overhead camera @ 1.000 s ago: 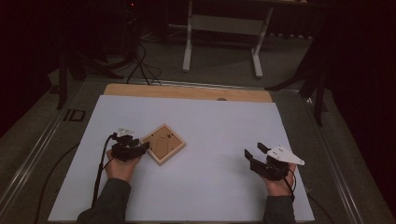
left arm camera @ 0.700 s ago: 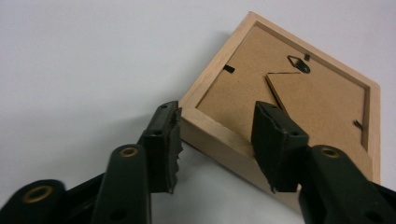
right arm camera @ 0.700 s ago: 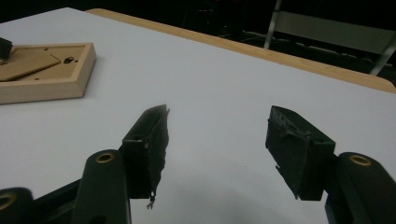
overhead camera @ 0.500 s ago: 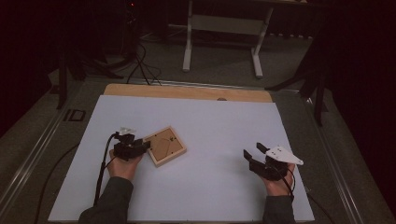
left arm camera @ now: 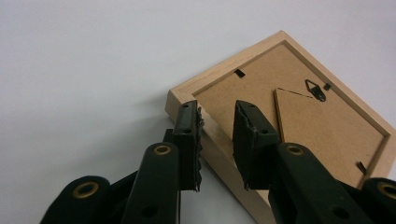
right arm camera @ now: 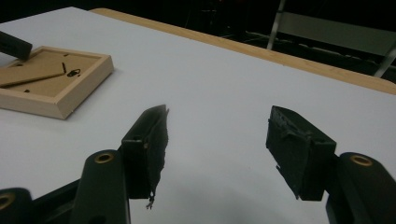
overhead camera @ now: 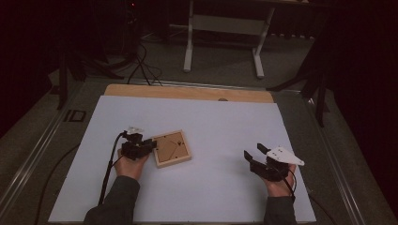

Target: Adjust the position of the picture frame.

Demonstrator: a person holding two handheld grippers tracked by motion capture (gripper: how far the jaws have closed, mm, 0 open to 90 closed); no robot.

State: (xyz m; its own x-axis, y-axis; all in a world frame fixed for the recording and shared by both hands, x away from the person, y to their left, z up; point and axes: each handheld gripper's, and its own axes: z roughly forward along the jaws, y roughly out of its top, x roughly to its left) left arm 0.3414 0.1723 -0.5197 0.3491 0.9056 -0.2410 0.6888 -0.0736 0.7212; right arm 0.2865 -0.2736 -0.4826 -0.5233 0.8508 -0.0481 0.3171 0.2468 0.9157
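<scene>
While our left tongs [left arm camera: 217, 140] have just been closing astride the frame's [overhead camera: 172, 148] wooden rim left of the table's [overhead camera: 211, 122] middle, our right tongs [right arm camera: 219, 149] rest spread, holding nothing.

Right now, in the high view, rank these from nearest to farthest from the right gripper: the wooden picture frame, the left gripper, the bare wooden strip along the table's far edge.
1. Wooden picture frame: lying back-up on the white sheet, to the left of the right gripper.
2. Left gripper: just past the frame, jaws straddling its left edge.
3. Bare wooden strip: along the table's far edge.
</scene>
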